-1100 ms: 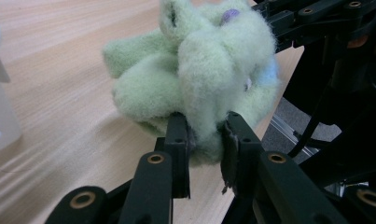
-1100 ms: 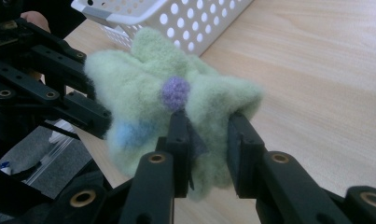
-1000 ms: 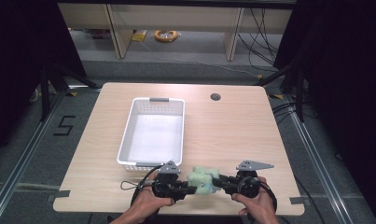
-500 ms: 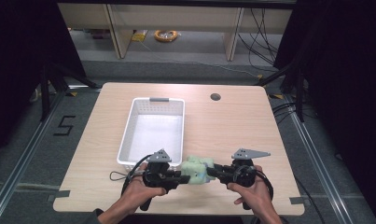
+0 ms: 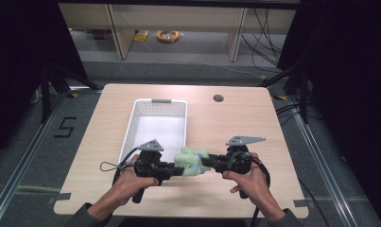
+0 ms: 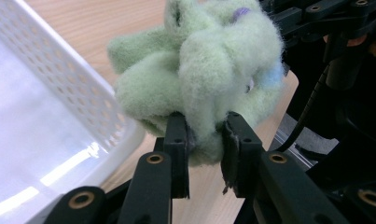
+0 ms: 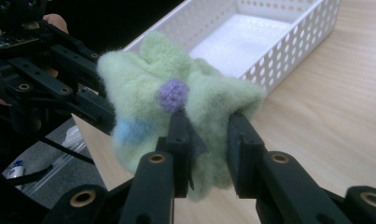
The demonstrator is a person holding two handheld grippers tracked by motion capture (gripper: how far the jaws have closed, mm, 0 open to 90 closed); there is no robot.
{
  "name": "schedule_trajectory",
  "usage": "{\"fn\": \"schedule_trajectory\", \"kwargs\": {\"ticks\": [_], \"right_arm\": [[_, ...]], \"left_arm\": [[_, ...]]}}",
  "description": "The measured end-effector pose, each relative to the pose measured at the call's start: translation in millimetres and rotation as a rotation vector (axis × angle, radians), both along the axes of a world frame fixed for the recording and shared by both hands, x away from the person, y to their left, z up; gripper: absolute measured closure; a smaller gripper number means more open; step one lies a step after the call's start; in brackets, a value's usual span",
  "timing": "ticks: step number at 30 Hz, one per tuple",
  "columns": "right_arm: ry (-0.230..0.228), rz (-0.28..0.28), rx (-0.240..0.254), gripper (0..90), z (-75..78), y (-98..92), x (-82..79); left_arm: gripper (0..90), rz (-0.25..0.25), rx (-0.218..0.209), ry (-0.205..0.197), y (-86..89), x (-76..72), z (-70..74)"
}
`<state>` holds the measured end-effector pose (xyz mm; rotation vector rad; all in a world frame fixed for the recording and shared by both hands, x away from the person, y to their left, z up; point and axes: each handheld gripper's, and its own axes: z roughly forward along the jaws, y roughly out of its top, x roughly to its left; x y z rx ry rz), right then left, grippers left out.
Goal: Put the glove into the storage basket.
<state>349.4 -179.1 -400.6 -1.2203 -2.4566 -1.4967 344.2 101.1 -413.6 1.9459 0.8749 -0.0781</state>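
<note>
A fluffy pale green cloth (image 5: 192, 160) with purple and blue dots hangs bunched in the air above the table's front edge. My left gripper (image 5: 178, 169) grips its left side and my right gripper (image 5: 204, 162) its right side. In the left gripper view the cloth (image 6: 202, 79) is pinched between the two black fingers (image 6: 176, 140), so my left gripper (image 6: 204, 140) is shut on it. In the right gripper view the cloth (image 7: 176, 102) sits clamped in my right gripper (image 7: 209, 135), with the left gripper's black body behind it at upper left.
A white perforated basket (image 5: 136, 120) stands empty on the wooden table (image 5: 235, 123), just behind and left of the cloth. The basket wall (image 6: 69, 84) runs close past the left gripper. A round cable hole (image 5: 218, 98) sits at the table's back.
Both hands have lifted the cloth off the table and carried it a little away from the front edge, toward the basket. Both grips are unchanged.
</note>
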Motion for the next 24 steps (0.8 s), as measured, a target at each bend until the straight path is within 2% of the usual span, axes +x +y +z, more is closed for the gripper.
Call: {"fn": "schedule_trajectory", "kwargs": {"ticks": [3, 4, 5, 6, 7, 9, 11, 12, 14, 15, 16, 17, 20, 21, 22, 23, 24], "right_arm": [[-0.007, 0.007, -0.005, 73.5, 6.0, 7.3, 6.1], [-0.027, 0.016, -0.009, 73.5, 7.2, 9.5, 9.8], [-0.007, 0.012, -0.005, 73.5, 10.4, 13.7, 9.9], [-0.024, 0.026, -0.016, 73.5, 12.2, 16.6, 13.1], [-0.021, 0.023, -0.017, 73.5, 14.1, 20.7, 14.8], [-0.033, 0.03, -0.025, 73.5, 16.4, 27.5, 20.5], [-0.055, 0.036, -0.031, 73.5, 16.8, 34.0, 26.8], [-0.03, 0.032, -0.03, 73.5, 17.1, 38.4, 28.9], [-0.039, 0.036, -0.038, 73.5, 15.7, 44.3, 34.2], [-0.023, 0.041, -0.027, 73.5, 14.9, 49.5, 36.8], [-0.034, 0.045, -0.036, 73.5, 14.1, 52.8, 40.0], [-0.01, 0.039, -0.038, 73.5, 14.4, 56.9, 40.8], [-0.024, 0.051, -0.042, 73.5, 11.5, 65.2, 49.5], [-0.002, 0.044, -0.047, 73.5, 11.0, 69.7, 50.8], [-0.018, 0.056, -0.051, 73.5, 9.5, 71.1, 54.0], [0.009, 0.047, -0.052, 73.5, 8.1, 75.7, 55.2], [-0.005, 0.056, -0.056, 73.5, 6.4, 77.1, 58.1]], "left_arm": [[72.7, 0.007, -0.002, 0.007, 10.4, 6.2, 5.1], [72.7, 0.017, -0.004, 0.01, 13.3, 7.9, 6.3], [72.7, 0.017, -0.003, 0.014, 16.7, 10.0, 7.2], [72.7, 0.025, -0.018, 0.026, 19.5, 12.1, 7.5], [72.7, 0.023, -0.028, 0.039, 22.8, 14.5, 7.8], [72.7, 0.051, -0.014, 0.034, 28.2, 17.3, 8.4], [72.7, 0.05, -0.015, 0.044, 35.8, 21.9, 7.6], [72.7, 0.056, -0.011, 0.049, 38.1, 22.9, 7.9], [72.7, 0.074, -0.004, 0.05, 45.1, 27.2, 7.9], [72.7, 0.075, -0.003, 0.056, 49.0, 29.5, 7.8], [72.6, 0.088, 0.0, 0.057, 51.8, 31.4, 7.1], [72.5, 0.086, -0.004, 0.068, 55.1, 33.8, 6.2], [72.4, 0.099, 0.01, 0.08, 63.1, 39.1, 3.7], [72.4, 0.109, 0.015, 0.079, 64.5, 40.1, 2.9], [72.4, 0.103, 0.021, 0.09, 68.2, 42.7, 1.9], [72.4, 0.112, 0.017, 0.093, 69.7, 44.1, 0.9], [72.4, 0.118, 0.026, 0.097, 72.2, 45.9, 0.2]]}}
